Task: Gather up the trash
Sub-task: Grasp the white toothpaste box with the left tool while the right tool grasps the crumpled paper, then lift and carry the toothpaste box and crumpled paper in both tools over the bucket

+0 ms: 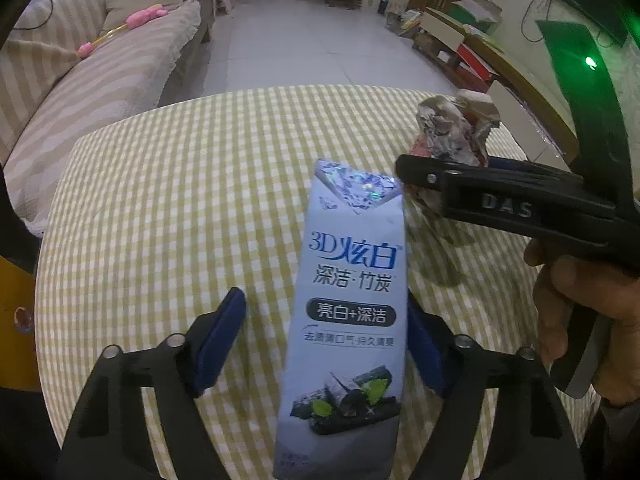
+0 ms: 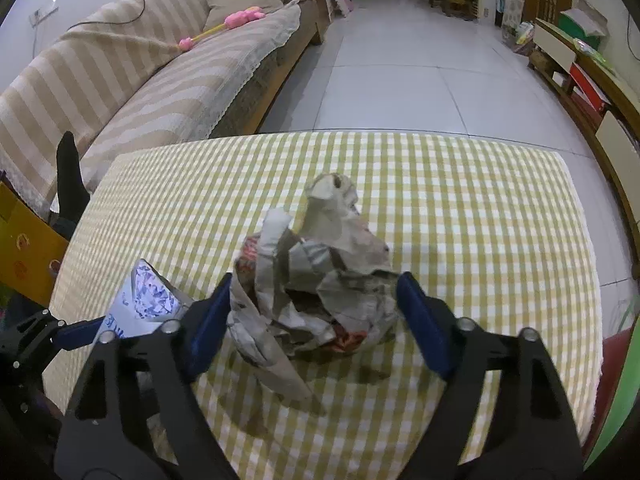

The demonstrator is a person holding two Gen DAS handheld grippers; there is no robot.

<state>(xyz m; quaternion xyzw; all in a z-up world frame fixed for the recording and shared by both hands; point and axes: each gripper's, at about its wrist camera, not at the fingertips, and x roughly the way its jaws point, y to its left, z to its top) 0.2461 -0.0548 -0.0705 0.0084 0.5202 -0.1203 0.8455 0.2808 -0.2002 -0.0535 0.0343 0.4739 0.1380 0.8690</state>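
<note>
A pale blue toothpaste box (image 1: 352,300) with Chinese print lies between the fingers of my left gripper (image 1: 326,344). The right pad touches its side; the left pad stands apart with a gap, so the jaws are open. The box's end also shows in the right wrist view (image 2: 148,300). A crumpled wad of grey paper (image 2: 320,280) sits between the fingers of my right gripper (image 2: 316,312); both blue pads press its sides and it looks raised above its shadow. In the left wrist view the wad (image 1: 456,128) is held in the right gripper (image 1: 440,176).
The table has a yellow-white checked cloth (image 2: 460,200). A striped sofa (image 2: 140,80) with a pink toy (image 2: 236,20) stands to the left. A low wooden cabinet (image 2: 580,72) runs along the right. A yellow object (image 2: 24,240) sits at the table's left edge.
</note>
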